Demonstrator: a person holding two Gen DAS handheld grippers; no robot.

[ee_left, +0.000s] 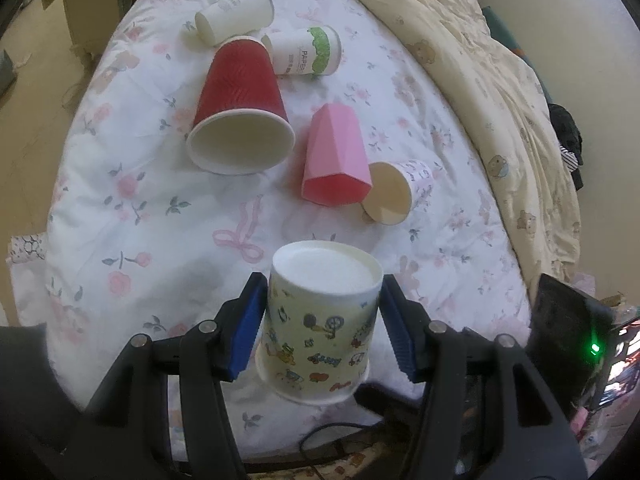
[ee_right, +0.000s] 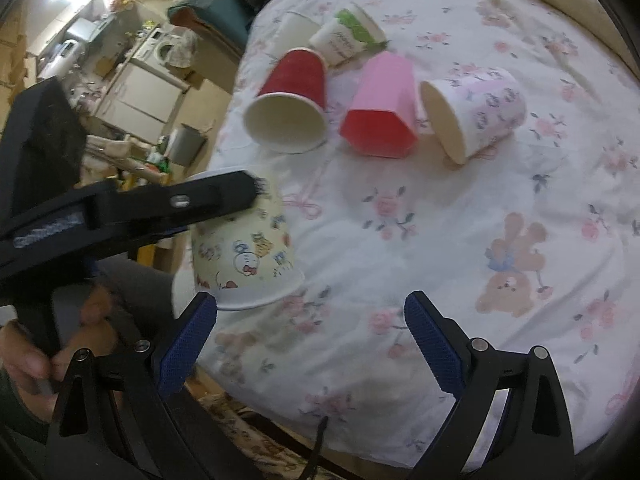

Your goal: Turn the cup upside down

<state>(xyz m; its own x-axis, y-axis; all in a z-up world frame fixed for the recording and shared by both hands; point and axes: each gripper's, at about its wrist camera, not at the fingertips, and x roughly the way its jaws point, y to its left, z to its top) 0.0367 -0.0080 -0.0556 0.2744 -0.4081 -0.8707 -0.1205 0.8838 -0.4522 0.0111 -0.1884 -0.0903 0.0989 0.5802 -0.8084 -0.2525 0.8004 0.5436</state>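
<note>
A cartoon-print paper cup (ee_left: 320, 320) stands upside down, base up, on the floral bed cover near its front edge. My left gripper (ee_left: 322, 308) straddles it; the blue pads (ee_left: 246, 324) stand a little off its sides, so the jaws look open. The same cup (ee_right: 248, 252) shows at the left of the right wrist view, with the left gripper's finger (ee_right: 180, 204) across its top. My right gripper (ee_right: 310, 320) is open and empty, over the cover to the cup's right.
Several cups lie on their sides farther back: a red one (ee_left: 240, 108), a pink faceted one (ee_left: 336, 156), a floral one (ee_left: 400, 190), a green-print one (ee_left: 308, 52) and a white one (ee_left: 236, 14). A cream blanket (ee_left: 500, 92) is bunched along the right.
</note>
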